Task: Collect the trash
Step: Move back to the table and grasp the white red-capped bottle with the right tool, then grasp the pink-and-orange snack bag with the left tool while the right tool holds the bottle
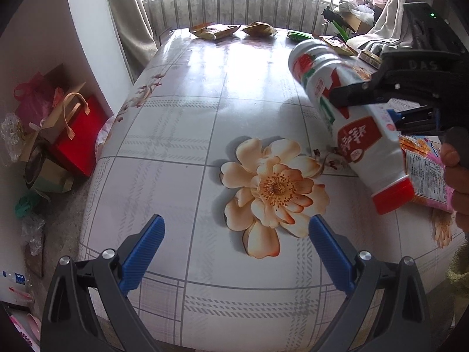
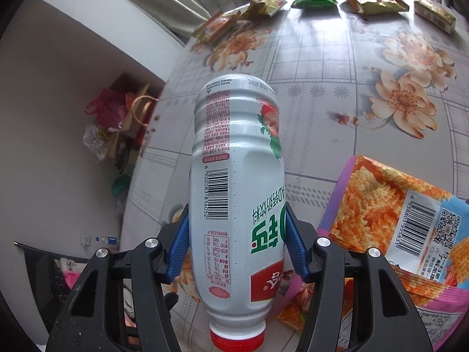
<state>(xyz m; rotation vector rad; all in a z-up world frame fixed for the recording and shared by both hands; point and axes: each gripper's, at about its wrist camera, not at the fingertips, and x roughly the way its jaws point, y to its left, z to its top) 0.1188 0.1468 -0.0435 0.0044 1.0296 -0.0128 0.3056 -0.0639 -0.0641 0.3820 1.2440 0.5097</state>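
Observation:
My right gripper (image 2: 236, 240) is shut on a white drink bottle (image 2: 234, 182) with a red cap, held in the air above the table with its cap end toward me. The same bottle (image 1: 346, 117) and right gripper (image 1: 366, 99) show at the right of the left wrist view. My left gripper (image 1: 236, 243) is open and empty above the flowered tablecloth (image 1: 181, 135). A pink and orange snack bag (image 2: 390, 220) lies on the table to the right of the bottle; it also shows in the left wrist view (image 1: 428, 176).
Several snack wrappers lie along the table's far edge: brown ones (image 2: 217, 26), a green one (image 2: 315, 0) and more (image 2: 372, 0). Bags and a red box (image 1: 79, 135) stand on the floor left of the table. A railing (image 1: 234, 0) runs behind the table.

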